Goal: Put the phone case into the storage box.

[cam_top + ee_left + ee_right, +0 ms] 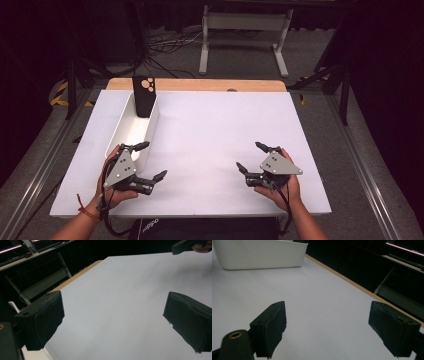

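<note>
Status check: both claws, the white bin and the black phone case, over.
Left claw open. Right claw open. Black phone case upright in white bin. Nothing between.

Lab: dark curtains, floor cables (165, 45)

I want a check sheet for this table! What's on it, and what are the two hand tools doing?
Surface: white table top, wooden edge at the far side.
Job's things: long white bin at the left; black phone case standing in its far end, leaning on the wall.
Clutter: nothing seen.
Grippers: left tool open, nothing between its jaws, beside the bin's near end; right tool open, nothing between its jaws, over the bare top.
Cables: one trails from each tool toward the person; loose wires on the floor behind.
Surroundings: dark room, grey floor, white stand legs.
</note>
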Motion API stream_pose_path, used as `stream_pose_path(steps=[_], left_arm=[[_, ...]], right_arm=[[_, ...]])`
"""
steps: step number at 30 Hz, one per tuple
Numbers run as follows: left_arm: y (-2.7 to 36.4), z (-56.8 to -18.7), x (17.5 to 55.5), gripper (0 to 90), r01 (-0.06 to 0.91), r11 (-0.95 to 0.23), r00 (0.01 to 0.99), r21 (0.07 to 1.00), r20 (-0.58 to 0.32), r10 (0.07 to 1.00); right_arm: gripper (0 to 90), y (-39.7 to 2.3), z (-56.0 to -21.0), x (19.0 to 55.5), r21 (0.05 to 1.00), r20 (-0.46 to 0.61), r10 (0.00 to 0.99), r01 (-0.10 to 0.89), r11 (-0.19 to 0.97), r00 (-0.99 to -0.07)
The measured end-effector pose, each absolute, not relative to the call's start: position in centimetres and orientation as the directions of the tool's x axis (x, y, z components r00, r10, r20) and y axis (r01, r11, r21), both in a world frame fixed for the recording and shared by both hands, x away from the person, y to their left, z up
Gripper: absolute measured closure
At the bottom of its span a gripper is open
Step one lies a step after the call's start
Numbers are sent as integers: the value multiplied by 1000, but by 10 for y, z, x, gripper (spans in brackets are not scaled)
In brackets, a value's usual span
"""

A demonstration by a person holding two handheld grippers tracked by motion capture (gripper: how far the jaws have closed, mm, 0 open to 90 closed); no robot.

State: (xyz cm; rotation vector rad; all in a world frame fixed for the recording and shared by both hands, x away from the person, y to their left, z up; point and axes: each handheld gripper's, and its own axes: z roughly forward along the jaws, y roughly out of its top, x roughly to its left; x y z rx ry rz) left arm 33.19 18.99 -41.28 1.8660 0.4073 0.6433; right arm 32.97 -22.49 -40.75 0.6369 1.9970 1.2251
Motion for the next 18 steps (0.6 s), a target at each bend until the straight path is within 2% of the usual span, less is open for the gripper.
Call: stream_pose_path(steps=[4, 14, 18], left_arm=[[186, -422, 332, 39, -18, -394, 797, 919, 251, 550], [190, -432, 332, 23, 37, -329, 794, 943, 173, 583], [190, -432, 331, 19, 36, -336, 796, 941, 177, 579]], right_arm=[[156, -224, -408, 328, 902, -306, 701, 40, 431, -644], [142, -222, -410, 324, 900, -307, 696, 39, 434, -649], [127, -221, -409, 322, 905, -302, 695, 33, 423, -653]])
